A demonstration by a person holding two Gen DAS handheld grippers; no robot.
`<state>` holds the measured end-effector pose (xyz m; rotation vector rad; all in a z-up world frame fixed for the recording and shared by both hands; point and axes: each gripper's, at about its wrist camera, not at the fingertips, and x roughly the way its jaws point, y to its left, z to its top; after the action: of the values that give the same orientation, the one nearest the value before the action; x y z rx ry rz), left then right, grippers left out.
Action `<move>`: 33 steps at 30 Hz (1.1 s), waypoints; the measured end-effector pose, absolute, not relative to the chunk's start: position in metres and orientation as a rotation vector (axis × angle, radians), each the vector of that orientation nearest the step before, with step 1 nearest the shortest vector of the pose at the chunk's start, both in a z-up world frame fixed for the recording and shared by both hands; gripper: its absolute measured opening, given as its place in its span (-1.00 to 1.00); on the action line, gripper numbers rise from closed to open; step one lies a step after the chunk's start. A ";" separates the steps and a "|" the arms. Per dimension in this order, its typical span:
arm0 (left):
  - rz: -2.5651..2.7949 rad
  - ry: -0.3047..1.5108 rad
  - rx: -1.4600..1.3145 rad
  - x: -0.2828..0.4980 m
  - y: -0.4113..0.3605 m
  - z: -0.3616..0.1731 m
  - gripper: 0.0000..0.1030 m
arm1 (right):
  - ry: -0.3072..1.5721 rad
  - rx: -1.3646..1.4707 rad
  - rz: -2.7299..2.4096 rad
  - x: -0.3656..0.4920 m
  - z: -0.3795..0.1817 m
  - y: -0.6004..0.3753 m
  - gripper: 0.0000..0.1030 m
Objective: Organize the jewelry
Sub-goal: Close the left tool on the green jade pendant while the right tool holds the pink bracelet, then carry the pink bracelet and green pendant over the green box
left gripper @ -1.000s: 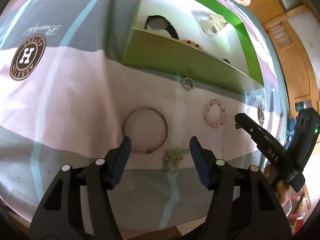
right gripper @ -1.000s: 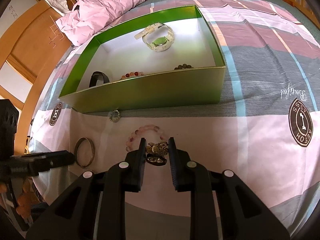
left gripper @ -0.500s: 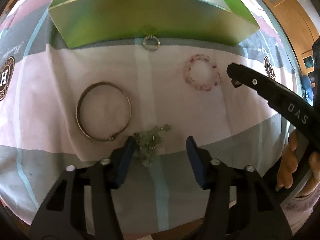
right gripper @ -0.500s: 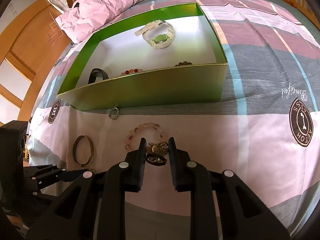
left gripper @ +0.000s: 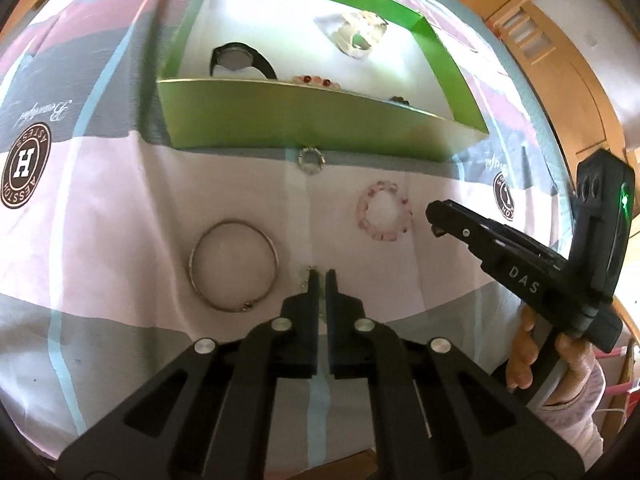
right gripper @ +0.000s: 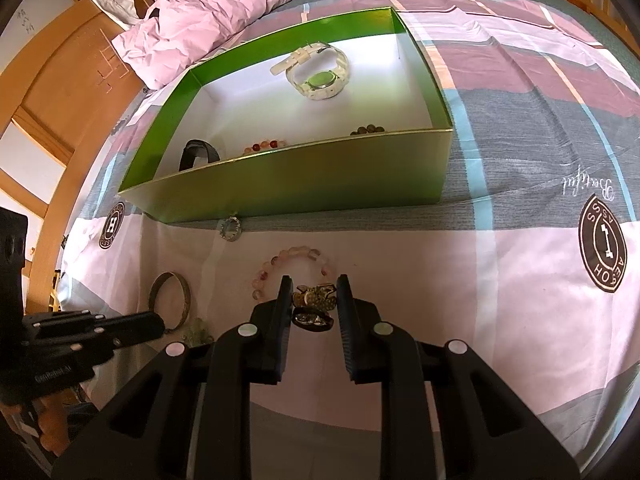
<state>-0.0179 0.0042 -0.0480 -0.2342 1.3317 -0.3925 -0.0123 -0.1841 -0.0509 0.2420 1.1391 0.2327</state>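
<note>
A green box (left gripper: 304, 120) (right gripper: 304, 184) with a white floor holds a black watch (left gripper: 240, 60), a white watch (right gripper: 320, 76) and two bead strings. On the bedspread before it lie a small silver ring (left gripper: 311, 159), a pink bead bracelet (left gripper: 385, 212) and a metal bangle (left gripper: 234, 265). My left gripper (left gripper: 320, 280) is shut on a pale green bead piece (left gripper: 309, 274), mostly hidden between the fingers; it also shows in the right wrist view (right gripper: 198, 330). My right gripper (right gripper: 314, 292) is shut on a gold and dark brooch-like piece (right gripper: 314, 306), held just above the bedspread.
The striped pink and grey bedspread (right gripper: 500, 264) covers the whole surface. A pink pillow (right gripper: 208, 12) and a striped cloth lie behind the box. Wooden furniture stands on both sides.
My left gripper has closed on the pale green bead piece and tilted up toward the box. The right gripper has barely moved, still holding the brooch-like piece.
</note>
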 end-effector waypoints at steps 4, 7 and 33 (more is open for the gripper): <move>-0.382 1.347 -0.232 -0.019 0.012 -0.052 -0.92 | 1.119 0.339 0.303 -0.012 -0.043 -0.189 0.22; -0.383 1.352 -0.226 -0.019 0.010 -0.054 -0.90 | 1.078 0.370 0.266 -0.012 -0.036 -0.198 0.30; -0.373 1.349 -0.157 -0.022 -0.018 -0.070 -0.74 | 1.104 0.022 0.181 0.005 -0.062 -0.150 -0.85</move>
<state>-0.0218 -0.0181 -0.0702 -0.1569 1.3489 -0.3731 0.0052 -0.1501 -0.0623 0.0223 1.1037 0.1812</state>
